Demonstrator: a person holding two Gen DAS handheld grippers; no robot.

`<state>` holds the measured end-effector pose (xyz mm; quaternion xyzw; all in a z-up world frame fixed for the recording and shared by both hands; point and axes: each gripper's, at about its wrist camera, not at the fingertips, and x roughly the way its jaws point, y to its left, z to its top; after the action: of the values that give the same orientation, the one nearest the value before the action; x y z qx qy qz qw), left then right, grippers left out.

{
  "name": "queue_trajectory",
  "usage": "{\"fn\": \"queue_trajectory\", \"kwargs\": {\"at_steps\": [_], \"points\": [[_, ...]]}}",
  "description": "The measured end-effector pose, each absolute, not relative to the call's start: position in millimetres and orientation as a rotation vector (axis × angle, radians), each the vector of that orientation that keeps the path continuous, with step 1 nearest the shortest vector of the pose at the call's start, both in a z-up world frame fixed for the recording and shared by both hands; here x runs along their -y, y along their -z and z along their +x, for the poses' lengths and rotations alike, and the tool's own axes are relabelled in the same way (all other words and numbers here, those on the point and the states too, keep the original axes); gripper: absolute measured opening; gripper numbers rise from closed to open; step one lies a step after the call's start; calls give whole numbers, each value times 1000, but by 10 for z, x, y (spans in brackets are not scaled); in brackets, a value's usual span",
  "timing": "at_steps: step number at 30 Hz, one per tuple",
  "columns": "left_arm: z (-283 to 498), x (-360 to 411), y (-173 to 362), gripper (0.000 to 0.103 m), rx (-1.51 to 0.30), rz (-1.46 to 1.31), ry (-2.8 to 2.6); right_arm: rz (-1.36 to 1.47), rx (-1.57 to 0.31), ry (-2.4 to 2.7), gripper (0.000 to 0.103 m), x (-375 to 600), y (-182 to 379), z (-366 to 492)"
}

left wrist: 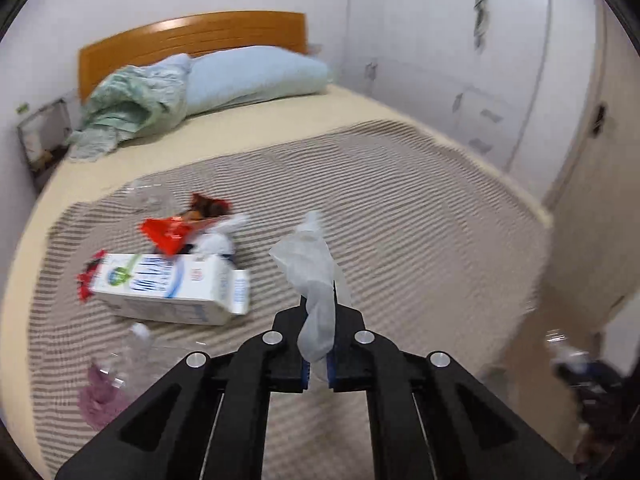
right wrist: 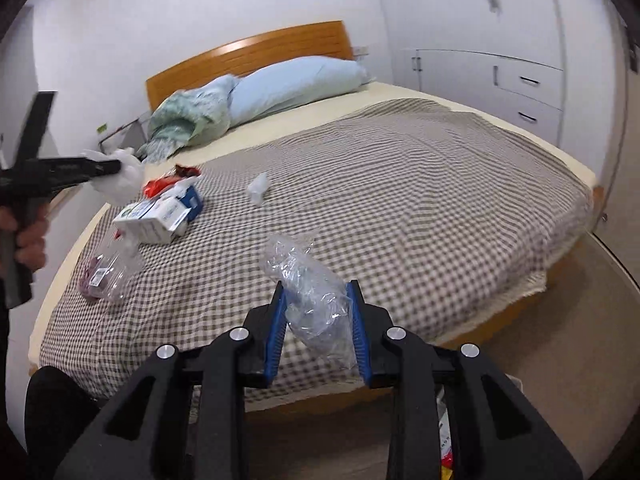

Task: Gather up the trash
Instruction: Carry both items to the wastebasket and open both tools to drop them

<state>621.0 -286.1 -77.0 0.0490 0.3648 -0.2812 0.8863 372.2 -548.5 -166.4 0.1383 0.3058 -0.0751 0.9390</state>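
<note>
Left gripper [left wrist: 318,312] raised over checkered blanket [left wrist: 400,208], pinched tight on white glove [left wrist: 310,264]; milk carton [left wrist: 168,284] at 9 o'clock. Right gripper [right wrist: 318,304] level above bed edge, part-closed, clamping crumpled clear plastic [right wrist: 312,296].

The left gripper [left wrist: 318,312] is matt black plastic with shiny metal pins, and blue ribbed pads [right wrist: 358,332] line the right gripper [right wrist: 318,320]. The white bag [left wrist: 314,280] looks like thin, frosted plastic film; the clear bag [right wrist: 310,296] is glossy, crinkled film. The milk carton [left wrist: 168,288] is smooth printed card. The red wrapper [left wrist: 172,232] is shiny foil. The checked blanket [right wrist: 400,200] is woven cloth, and the headboard [right wrist: 256,56] is polished wood.
</note>
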Motion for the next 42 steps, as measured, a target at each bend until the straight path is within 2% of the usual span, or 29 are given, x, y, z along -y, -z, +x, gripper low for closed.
{"fn": "queue_trajectory", "kwargs": {"at_steps": [4, 9, 15, 23, 24, 26, 28, 30, 32, 35, 40, 41, 42], "points": [[5942, 3175, 814, 3, -843, 82, 659, 327, -648, 244, 29, 5805, 1833, 3312], [5245, 4050, 1241, 3, -973, 142, 846, 402, -762, 442, 29, 6406, 2301, 2622], [4560, 5015, 1963, 3, -1108, 244, 951, 603, -969, 524, 30, 6885, 3418, 2120], [4225, 5443, 2586, 3, -1230, 321, 916, 813, -1172, 473, 32, 7042, 5010, 2720], [4204, 5481, 2635, 3, -1237, 336, 914, 842, -1173, 471, 33, 7049, 5133, 2775], [4199, 5537, 2728, 3, -1246, 351, 901, 882, -1196, 463, 55, 7046, 5366, 2883], [4228, 5585, 2834, 3, -1266, 359, 898, 938, -1246, 448, 58, 7039, 5595, 2937], [4213, 5699, 2963, 3, -1294, 372, 896, 994, -1238, 397, 59, 7024, 5666, 2933], [4165, 5846, 3082, 3, -1292, 417, 893, 998, -1219, 347, 68, 6998, 5625, 2879], [4076, 6135, 3291, 3, -1278, 506, 896, 978, -1181, 345, 69, 7026, 5404, 2648], [3988, 6579, 3688, 3, -1354, 560, 933, 978, -1067, 464, 69, 7158, 4877, 1896], [3963, 6675, 3756, 4, -1369, 554, 957, 975, -1061, 477, 69, 7177, 4814, 1810], [3943, 6772, 3819, 11, -1383, 547, 974, 965, -1057, 498, 69, 7185, 4743, 1687]]}}
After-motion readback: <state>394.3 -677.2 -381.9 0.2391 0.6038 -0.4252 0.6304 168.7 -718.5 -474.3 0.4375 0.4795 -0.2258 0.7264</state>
